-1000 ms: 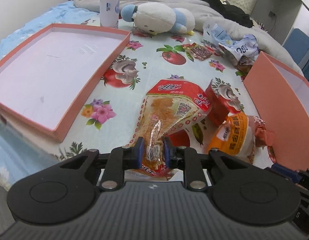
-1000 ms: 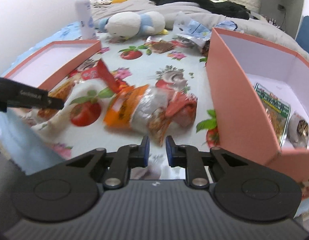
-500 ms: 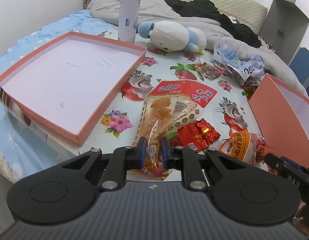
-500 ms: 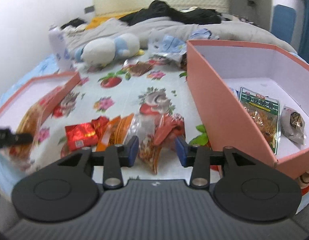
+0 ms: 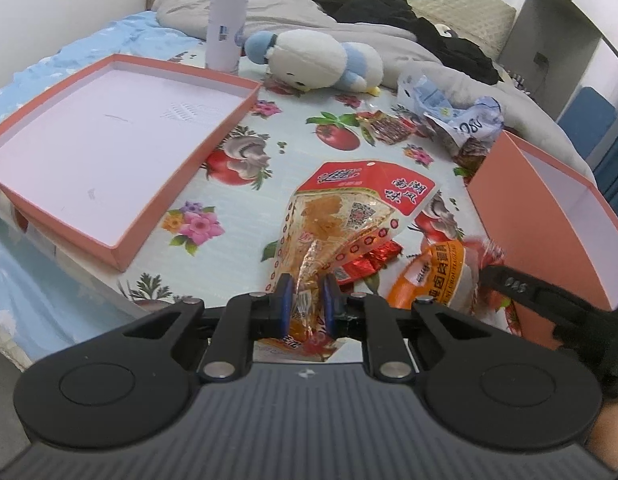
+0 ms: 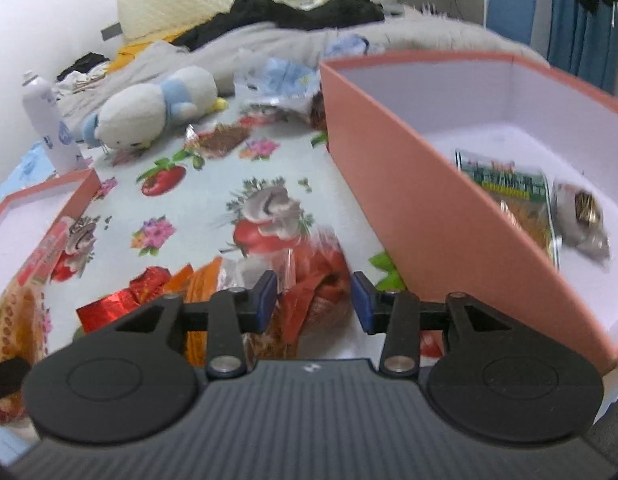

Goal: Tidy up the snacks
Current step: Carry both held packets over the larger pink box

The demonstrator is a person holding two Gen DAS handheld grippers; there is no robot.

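L gripper (image 5: pixel 305 295): blue pads clamped on the crinkled clear end of the red-and-clear snack bag (image 5: pixel 351 216); bag fans out ahead over the cloth, red printed top farthest from the cam.
R gripper (image 6: pixel 313 300): jaws apart, no pad pressing. Orange-red snack pack (image 6: pixel 315 280) sits in the gap, its crumpled red end betw. the pads; contact on the pad faces can't be told, view is blurred.
Same pack, L view: orange label w/ printed characters (image 5: pixel 433 276), lying just beside the deep box wall; R gripper's black finger (image 5: pixel 521 286) reaches over its far end.
Red foil packet (image 5: pixel 369 262): flat on the cloth, betw. the big bag and the orange pack, partly under the bag's edge.
Deep pink box (image 6: pixel 409 184): R side of the cloth, white inside. Holds a green-topped flat pack (image 6: pixel 517 188) and a small clear-wrapped item (image 6: pixel 585 216) beside it.
Shallow pink lid/tray (image 5: pixel 157 196): L side, white inside, overhanging the near edge of the cloth.
Fruit-and-flower cloth (image 5: pixel 245 216): covers the work surface.
Farther back: plush toy (image 5: pixel 313 60) lying on its side, white spray can (image 5: pixel 227 16) upright behind the tray, loose brown snack wrapper (image 5: pixel 389 130), crumpled blue-white bags (image 5: pixel 457 116) near the deep box's far corner.
Bkgd: grey bedding, dark clothes on a bed.
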